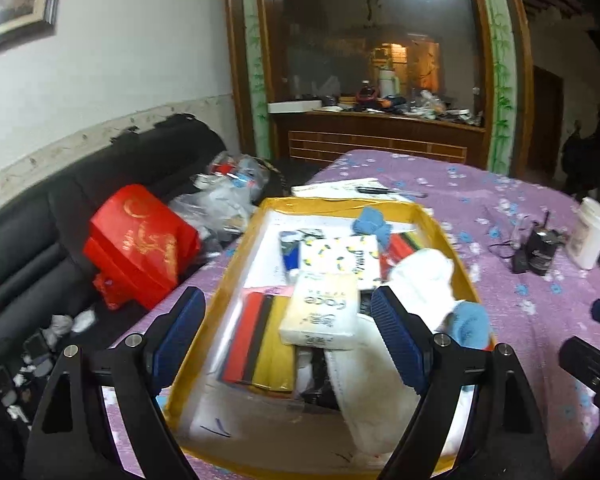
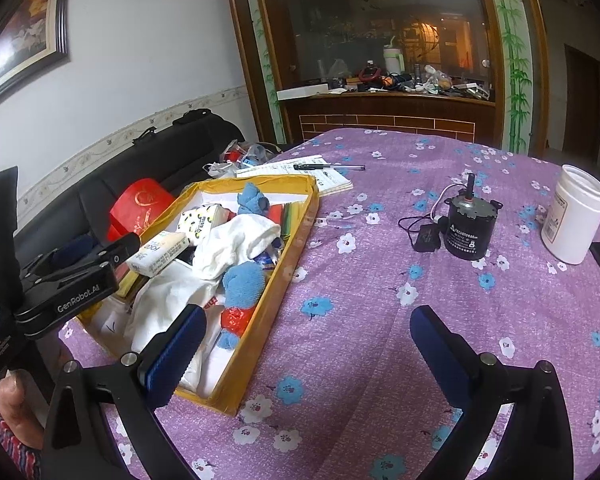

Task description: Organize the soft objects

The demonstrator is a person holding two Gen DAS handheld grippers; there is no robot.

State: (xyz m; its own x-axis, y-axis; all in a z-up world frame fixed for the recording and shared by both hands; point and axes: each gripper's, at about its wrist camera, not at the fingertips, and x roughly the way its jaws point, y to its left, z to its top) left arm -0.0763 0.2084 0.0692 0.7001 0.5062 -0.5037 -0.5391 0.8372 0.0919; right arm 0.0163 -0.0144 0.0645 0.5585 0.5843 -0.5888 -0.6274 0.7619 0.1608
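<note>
A yellow cardboard tray on the purple flowered table holds tissue packs, white socks, blue socks and a striped red-yellow book. My left gripper is open and empty, hovering over the near end of the tray; its body shows in the right wrist view. My right gripper is open and empty above the bare tablecloth, right of the tray.
A small black motor with a cable and a white plastic jar stand on the table at the right. Papers and a pen lie beyond the tray. A black sofa at the left holds a red bag.
</note>
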